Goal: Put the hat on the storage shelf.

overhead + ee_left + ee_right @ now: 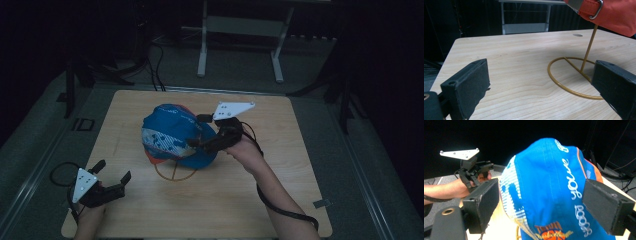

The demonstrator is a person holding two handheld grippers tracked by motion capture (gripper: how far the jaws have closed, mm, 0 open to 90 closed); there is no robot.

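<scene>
A blue cap with white lettering and an orange underside sits on a gold wire stand at the table's middle. My right gripper is at the cap's right side, open. In the right gripper view the cap lies between the wide-set jaws, and the pads do not press on it. My left gripper rests open near the front left corner with nothing between its fingers. In the left gripper view the stand's ring is ahead to the right, with the cap's orange strap and buckle above it.
The wooden table is bare around the stand. A metal frame with legs stands on the floor beyond the far edge, with cables beside it. The surroundings are dark.
</scene>
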